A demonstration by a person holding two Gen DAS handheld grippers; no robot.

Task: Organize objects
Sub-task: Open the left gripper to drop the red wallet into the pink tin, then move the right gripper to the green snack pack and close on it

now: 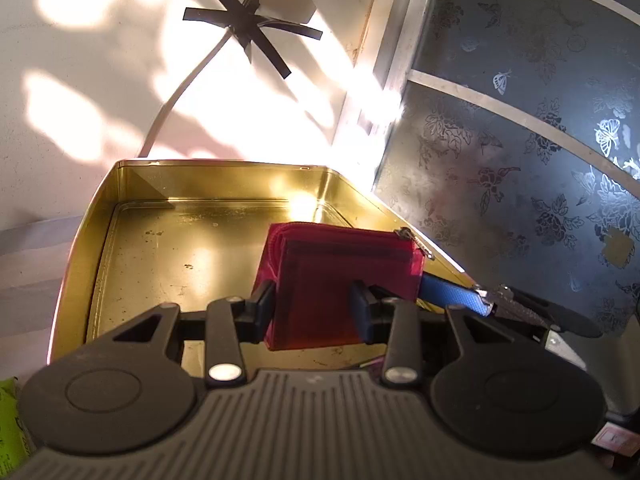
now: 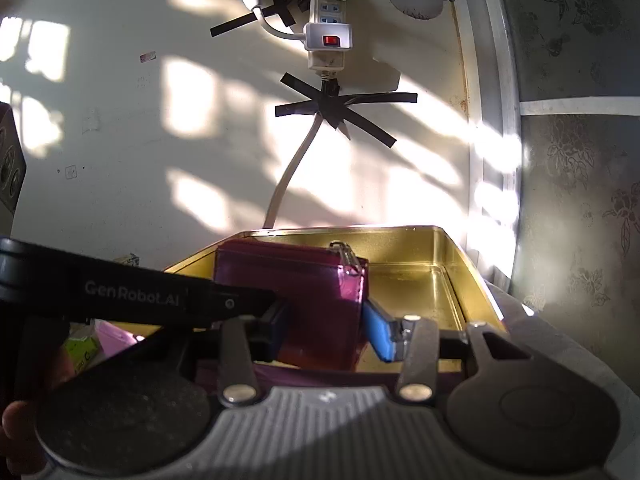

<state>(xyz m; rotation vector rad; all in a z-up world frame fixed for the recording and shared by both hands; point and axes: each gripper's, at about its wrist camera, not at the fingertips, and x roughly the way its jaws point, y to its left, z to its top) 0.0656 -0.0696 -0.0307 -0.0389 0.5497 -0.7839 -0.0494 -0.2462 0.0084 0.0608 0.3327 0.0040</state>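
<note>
A red zip wallet (image 1: 340,276) hangs upright over an open gold tin box (image 1: 160,248). My left gripper (image 1: 316,308) is shut on the wallet, pads on both its flat sides. In the right wrist view the same wallet (image 2: 316,304) sits between my right gripper's (image 2: 326,328) fingers, over the tin (image 2: 416,280). The right blue pad (image 2: 378,330) touches the wallet's right edge; the left gripper's arm (image 2: 140,296) crosses in front. The right gripper's blue pad (image 1: 452,294) shows beside the wallet in the left wrist view.
A white wall with a taped cable (image 2: 332,110) and a power strip (image 2: 328,28) stands behind the tin. A patterned glass door (image 1: 540,140) is on the right. A green packet (image 2: 82,350) and a pink object (image 2: 116,338) lie left of the tin.
</note>
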